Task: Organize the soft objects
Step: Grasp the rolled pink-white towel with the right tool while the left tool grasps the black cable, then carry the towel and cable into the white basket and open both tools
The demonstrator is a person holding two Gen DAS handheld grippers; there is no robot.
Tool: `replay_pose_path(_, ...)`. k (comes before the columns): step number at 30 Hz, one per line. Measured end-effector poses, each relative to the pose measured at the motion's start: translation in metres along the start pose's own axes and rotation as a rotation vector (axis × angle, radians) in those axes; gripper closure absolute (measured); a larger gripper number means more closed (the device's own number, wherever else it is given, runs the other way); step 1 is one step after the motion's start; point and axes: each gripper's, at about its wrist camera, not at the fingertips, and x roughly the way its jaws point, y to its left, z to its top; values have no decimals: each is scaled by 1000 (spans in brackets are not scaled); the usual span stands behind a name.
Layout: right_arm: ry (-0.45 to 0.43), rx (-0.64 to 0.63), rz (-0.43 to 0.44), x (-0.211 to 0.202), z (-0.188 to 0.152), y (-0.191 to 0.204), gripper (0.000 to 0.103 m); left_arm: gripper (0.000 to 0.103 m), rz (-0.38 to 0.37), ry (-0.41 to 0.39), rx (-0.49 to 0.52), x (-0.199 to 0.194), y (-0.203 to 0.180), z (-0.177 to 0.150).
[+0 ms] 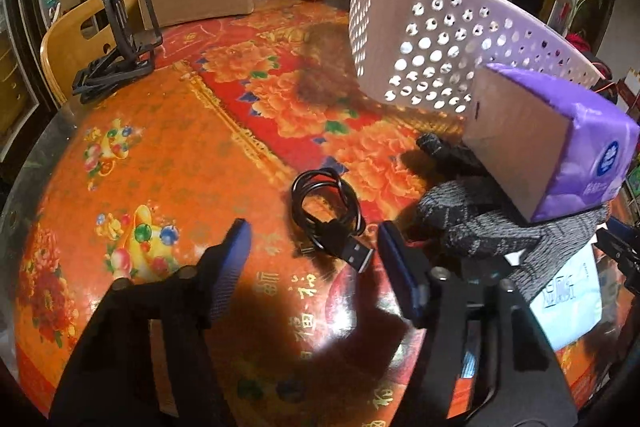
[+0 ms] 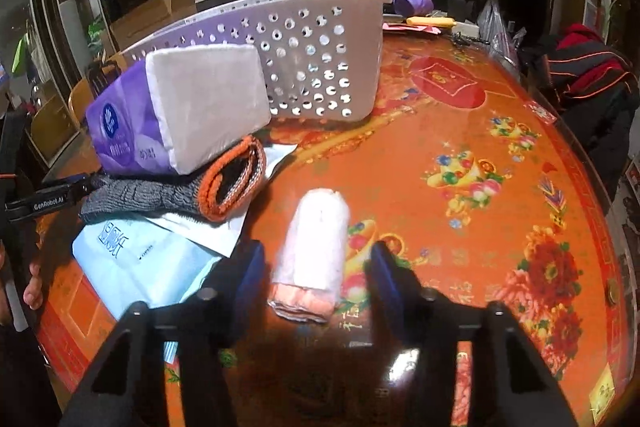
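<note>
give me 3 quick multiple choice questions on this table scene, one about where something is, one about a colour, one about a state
1. Where does the tissue pack rest?
A. inside the basket
B. on the grey glove
C. on the chair

2. What colour is the glove's cuff trim?
A. orange
B. green
C. white

3. How is the right gripper set?
A. shut on the roll
B. open, fingers either side of the rolled cloth
C. open over the black cable

Answers: 1 B, the pack leans on the glove in front of the white basket. 2 A, an orange band rims the cuff opening. 3 B, the rolled cloth lies between the spread fingers, with gaps on both sides.
</note>
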Motion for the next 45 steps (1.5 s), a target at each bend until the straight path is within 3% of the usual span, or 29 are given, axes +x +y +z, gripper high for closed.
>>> replay_pose_path(3,3,5,15,1,0,0,70,58,0,-3,-12,0,2,0)
replay_pose_path(6,5,-13,-5,2,0,4,70,73,0,-7,-10,0,2,1)
replay_pose_path(12,-1,-5,-6,1,-1,4,72,80,-46,-17,-44,-1,9,1)
replay_pose_path(19,-99,12,-9,-18,-3,3,72,80,-63,-62,-58,-10,12,0)
replay_pose_path(27,-152,39,26,-28,-3,-2,72,80,-72,-130,-34,-25,8,-4)
replay_pose_path(45,-239,60,49,-43,-7,-2,72,80,-48,-195,-22,-42,7,-11)
